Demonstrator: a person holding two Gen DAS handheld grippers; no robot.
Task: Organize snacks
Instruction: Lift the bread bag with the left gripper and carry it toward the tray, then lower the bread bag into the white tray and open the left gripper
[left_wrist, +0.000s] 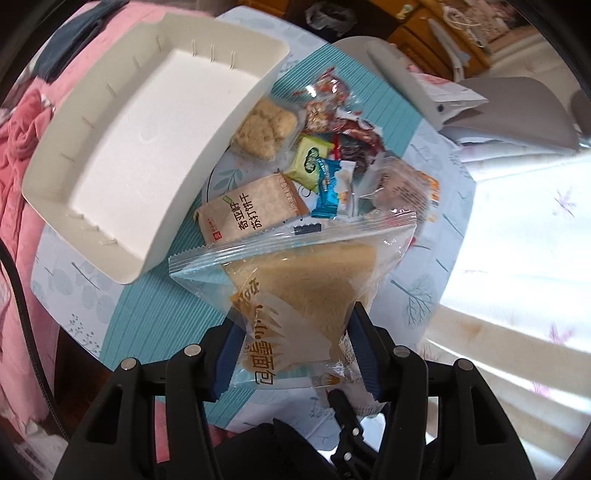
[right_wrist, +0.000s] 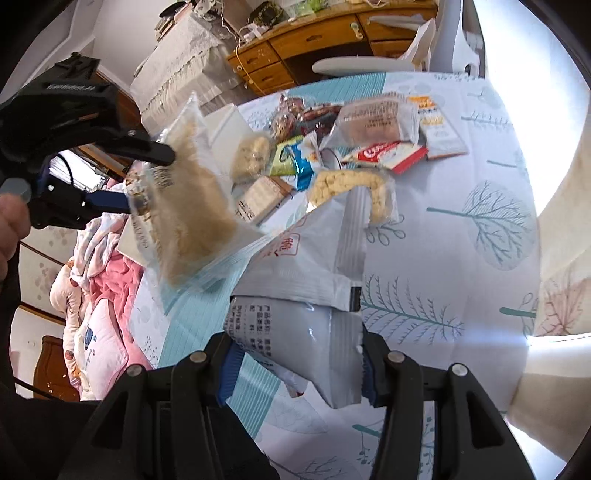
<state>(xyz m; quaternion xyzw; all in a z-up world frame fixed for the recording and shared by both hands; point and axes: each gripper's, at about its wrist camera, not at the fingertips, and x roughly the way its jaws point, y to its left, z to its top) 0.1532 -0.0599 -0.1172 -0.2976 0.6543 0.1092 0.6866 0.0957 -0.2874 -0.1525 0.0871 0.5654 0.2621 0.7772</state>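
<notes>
Left gripper (left_wrist: 295, 354) points steeply down at the table, blue pads on both sides of a clear-wrapped triangular tan cake (left_wrist: 306, 291), jaws about half closed and pinching its lower end; the pack hangs clear of the table, long axis running from the jaws away toward the pile, sealed flat edge farthest out. In the right wrist view the same gripper (right_wrist: 144, 177) comes in from the left, level with the pile, a hand (right_wrist: 11, 229) partly in view behind it, the cake (right_wrist: 192, 206) blurred. Right gripper (right_wrist: 295, 365) tilts down less steeply, jaws roughly half closed on one glossy white-grey foil snack bag (right_wrist: 310, 295); bag is off the table, long axis pointing away from the jaws toward the pile, back seam flap facing the camera. One empty white rectangular plastic tray (left_wrist: 122, 147) sits on the table's left part, just beside the pile. One loose pile of small packs on the leaf-print tablecloth (right_wrist: 461, 258): beige cracker pack (left_wrist: 251, 206), green pack (left_wrist: 310, 162), blue pack (left_wrist: 332, 188), clear pack of puffed squares (left_wrist: 266, 127), red-and-white bar (right_wrist: 388, 155), yellow puffed-grain pack (right_wrist: 351, 188); I count at least ten, exact total unclear where they overlap.
</notes>
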